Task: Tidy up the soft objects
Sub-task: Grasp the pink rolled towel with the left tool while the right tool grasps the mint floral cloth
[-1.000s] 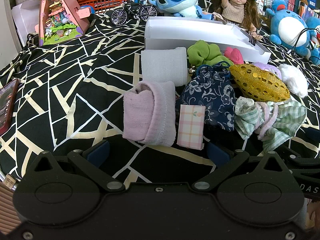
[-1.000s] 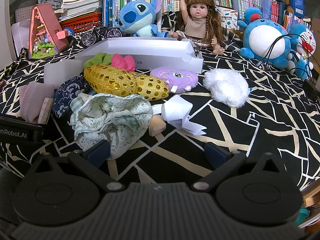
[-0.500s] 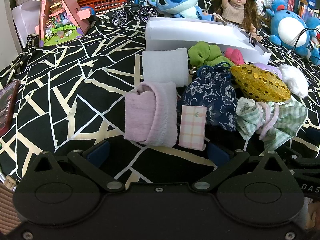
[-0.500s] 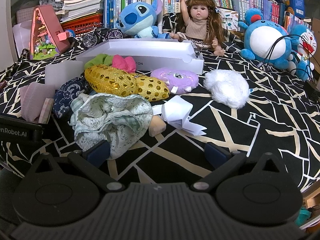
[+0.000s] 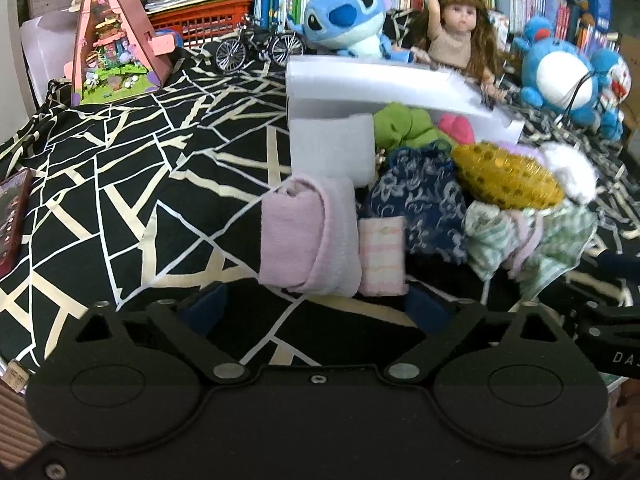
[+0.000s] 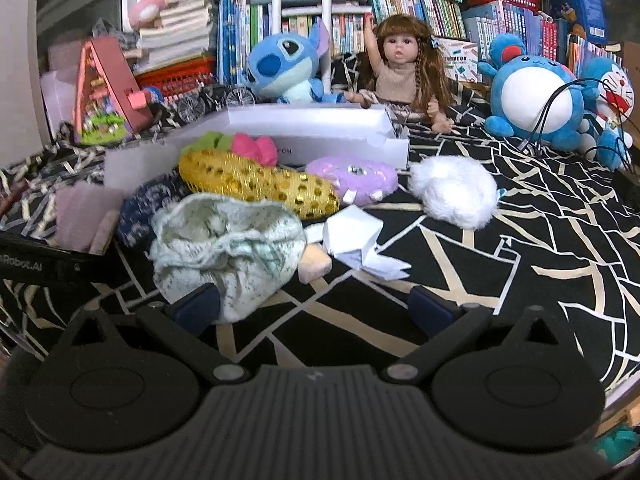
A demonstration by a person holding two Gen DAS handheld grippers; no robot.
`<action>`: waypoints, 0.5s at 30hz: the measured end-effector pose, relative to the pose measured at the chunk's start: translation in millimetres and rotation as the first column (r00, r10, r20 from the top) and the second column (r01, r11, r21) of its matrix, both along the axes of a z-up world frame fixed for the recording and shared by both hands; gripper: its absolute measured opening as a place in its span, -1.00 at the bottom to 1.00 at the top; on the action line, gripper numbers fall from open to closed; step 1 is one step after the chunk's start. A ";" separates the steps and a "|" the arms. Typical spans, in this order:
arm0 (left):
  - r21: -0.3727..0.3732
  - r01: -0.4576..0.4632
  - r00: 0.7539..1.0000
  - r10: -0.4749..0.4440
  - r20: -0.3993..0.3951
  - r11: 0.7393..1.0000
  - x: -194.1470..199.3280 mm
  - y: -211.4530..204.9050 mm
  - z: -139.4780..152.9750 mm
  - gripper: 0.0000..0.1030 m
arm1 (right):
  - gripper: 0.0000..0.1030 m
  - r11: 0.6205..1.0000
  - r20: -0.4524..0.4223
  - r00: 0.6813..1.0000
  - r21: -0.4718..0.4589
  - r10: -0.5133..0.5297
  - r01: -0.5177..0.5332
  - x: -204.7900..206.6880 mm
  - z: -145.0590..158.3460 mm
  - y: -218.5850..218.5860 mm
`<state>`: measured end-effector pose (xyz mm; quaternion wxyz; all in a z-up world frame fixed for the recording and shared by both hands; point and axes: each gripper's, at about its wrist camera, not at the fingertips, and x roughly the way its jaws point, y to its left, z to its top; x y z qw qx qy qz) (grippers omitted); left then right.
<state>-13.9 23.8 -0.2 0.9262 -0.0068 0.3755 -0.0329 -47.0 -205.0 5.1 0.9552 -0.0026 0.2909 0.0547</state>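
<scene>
1. The left gripper (image 5: 316, 308) hung low over the patterned cloth (image 5: 120, 184), its jaws wide but closing, with the near edge of the pink rolled towel (image 5: 308, 236) and the small pink checked pouch (image 5: 382, 256) just ahead of the tips and nothing pressed between the pads.
2. The right gripper (image 6: 316, 308) stood wide and gripped nothing; its left pad (image 6: 198, 310) touched or overlapped the hem of the pale green crumpled cloth (image 6: 224, 248) (which of the two I could not tell).
3. The soft things lay in a loose heap in the middle of the cloth: a white folded towel (image 5: 330, 148) just beyond the pink one, a navy floral pouch (image 5: 416, 208) to its right, a gold sequined pouch (image 6: 256, 180), a purple plush (image 6: 352, 178), a white fluffy piece (image 6: 454, 190), and green (image 5: 404, 128) and pink (image 6: 254, 150) cloths against the white box (image 6: 304, 124).
4. The white box sat on the far side of the heap, and from these views nothing showed inside it (its floor was mostly hidden by the wall).
5. My judgement: the sorting had barely begun, with every soft piece left to move and the pink rolled towel the likely first pick.
6. White crumpled paper (image 6: 360, 240) lay near the right gripper, apart from the fabrics.
</scene>
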 end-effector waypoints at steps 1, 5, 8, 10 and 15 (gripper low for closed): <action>-0.016 0.005 1.000 -0.005 0.009 1.000 -1.7 1.9 2.7 0.64 | 0.97 1.000 0.013 1.000 0.008 0.010 -0.010 -2.6 1.9 -1.2; -0.065 0.049 0.998 -0.047 0.042 0.997 -9.1 4.0 13.7 0.36 | 0.87 0.993 0.082 0.991 0.040 0.105 -0.108 -15.0 13.3 -0.6; -0.091 0.076 0.996 -0.071 0.060 0.993 -13.0 1.6 20.2 0.10 | 0.71 0.985 0.098 0.985 0.080 0.143 -0.151 -16.4 19.8 3.4; -0.098 0.074 0.995 -0.067 0.067 0.992 -14.2 0.9 24.2 -0.02 | 0.63 0.981 0.103 0.984 0.109 0.147 -0.158 -14.1 23.1 4.4; -0.110 0.024 0.993 -0.011 0.117 0.994 -19.6 8.9 32.2 -0.02 | 0.43 0.975 0.098 0.984 0.153 0.148 -0.162 -3.1 24.1 7.6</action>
